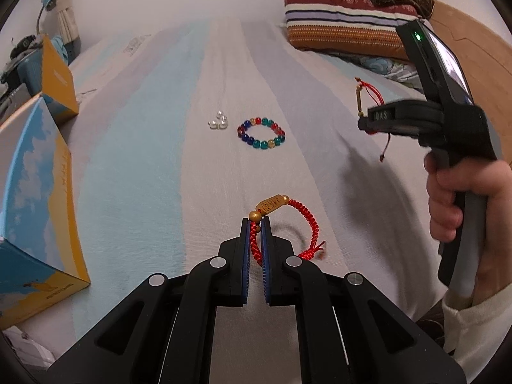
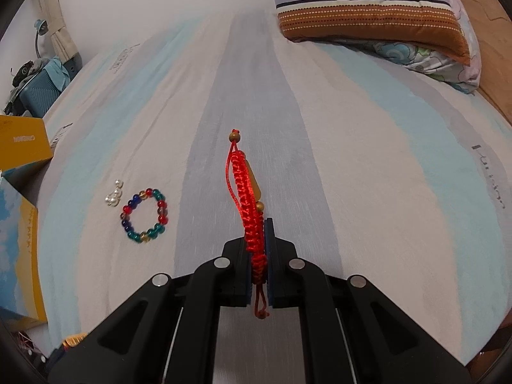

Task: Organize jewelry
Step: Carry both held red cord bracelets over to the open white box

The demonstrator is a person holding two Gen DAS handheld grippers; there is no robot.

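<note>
Left wrist view: left gripper (image 1: pixel 256 224) closed tight on a red braided bracelet (image 1: pixel 299 224), blue pads clamping the cord just below a small gold bead; gold tablet charm and the rest of the loop hanging free to the right of the fingertips, above the striped bedsheet (image 1: pixel 160 128). Seen only from this view: right gripper (image 1: pixel 364 123) from the side, held in a hand (image 1: pixel 448 204) with a pale sleeve, a green light lit on its upper body, a second red bracelet (image 1: pixel 372 96) sticking up beyond its tip.

Right wrist view: right gripper (image 2: pixel 258 224) pinched shut on that second red bracelet (image 2: pixel 243 198), braid standing straight out past the fingertips, gold beads and a long gold charm along it, knotted tail trailing back between the fingers. Grip itself confirmed here only; left gripper not visible from this side.

Common to both views: multicoloured bead bracelet (image 2: pixel 144 216) lying flat on the sheet, cluster of pearls (image 2: pixel 113 196) just beside it, apart from both grippers. Blue-and-yellow boxes (image 1: pixel 35 192) at the left edge of the bed. Striped pillow (image 2: pixel 368 9) at the far end.
</note>
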